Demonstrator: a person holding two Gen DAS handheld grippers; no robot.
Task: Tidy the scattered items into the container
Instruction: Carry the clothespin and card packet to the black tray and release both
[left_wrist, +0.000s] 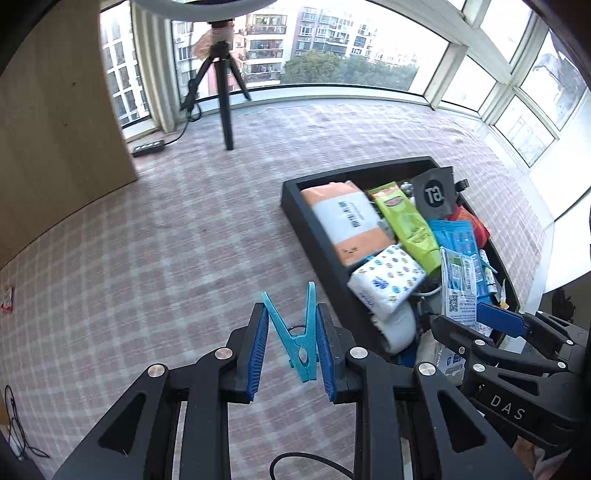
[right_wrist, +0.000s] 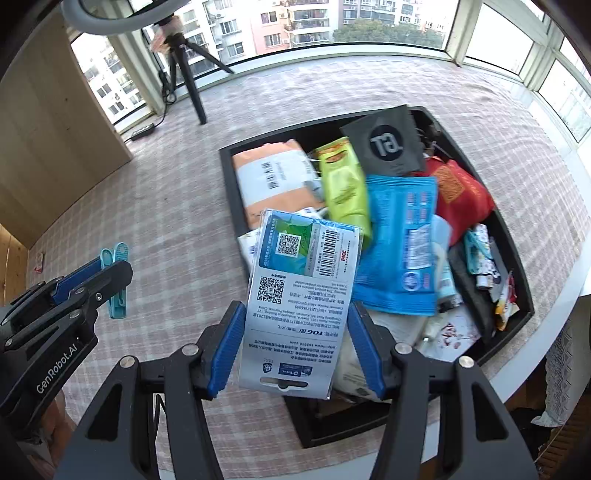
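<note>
The left gripper (left_wrist: 291, 343) pinched a light-blue plastic clothespin (left_wrist: 297, 332) over the checked cloth beside the crowded black tray (right_wrist: 236, 192); the right gripper (right_wrist: 295, 347) clamped a flat printed packet (right_wrist: 299, 295) above it, both seemingly ready for dropping in.

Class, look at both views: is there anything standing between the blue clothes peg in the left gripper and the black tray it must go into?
Nothing visible. The clothes peg hangs over bare checked cloth beside the tray; only its low wall lies between.

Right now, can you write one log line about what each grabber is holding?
left gripper: shut on blue clothespin | right gripper: shut on flat card packet | black tray: already full of items
</note>
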